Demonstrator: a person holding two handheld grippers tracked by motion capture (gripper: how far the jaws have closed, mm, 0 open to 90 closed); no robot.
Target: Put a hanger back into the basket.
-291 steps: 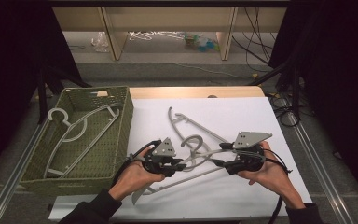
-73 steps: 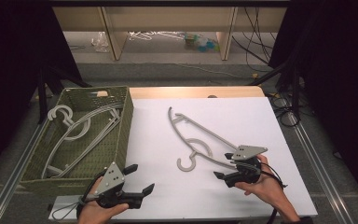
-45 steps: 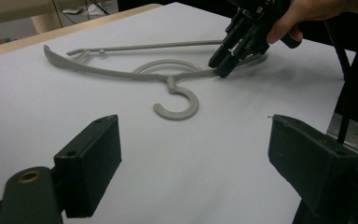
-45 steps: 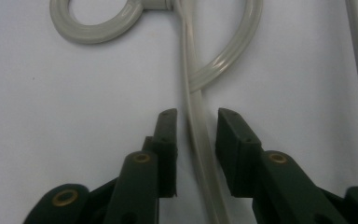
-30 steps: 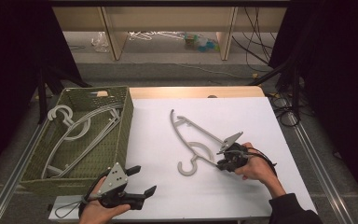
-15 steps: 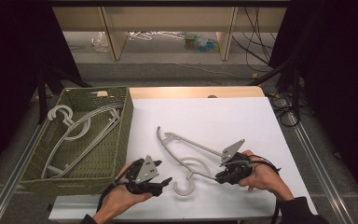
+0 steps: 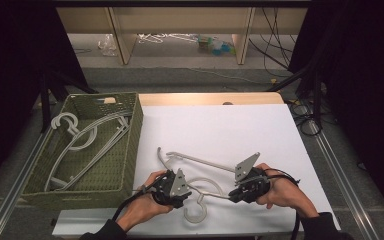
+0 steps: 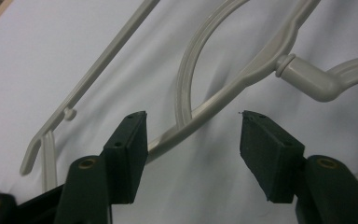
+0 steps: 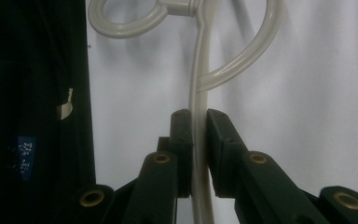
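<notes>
A pale grey plastic hanger [image 7: 200,172] lies on the white table top [image 7: 220,130] near the front, its hook [image 7: 196,212] curling toward the front edge. My right gripper [image 7: 234,194] is shut on one arm of the hanger [image 9: 199,116], which runs straight up between its jaws. My left gripper [image 7: 180,196] stands open at the hanger's other arm; in the left gripper view that arm [image 8: 214,107] crosses between the two spread jaws, just ahead of my left gripper [image 8: 193,135], beside the hook's collar [image 8: 286,63].
A green woven basket [image 7: 135,125] sits at the table's left with more grey hangers [image 7: 80,137] inside. A wooden strip [image 7: 210,98] borders the far edge. Shelving and loose items lie on the floor beyond.
My right gripper has dragged the hanger leftward and forward over the last second. My left gripper came up from the front left corner and now stands open over the hanger's arm.
</notes>
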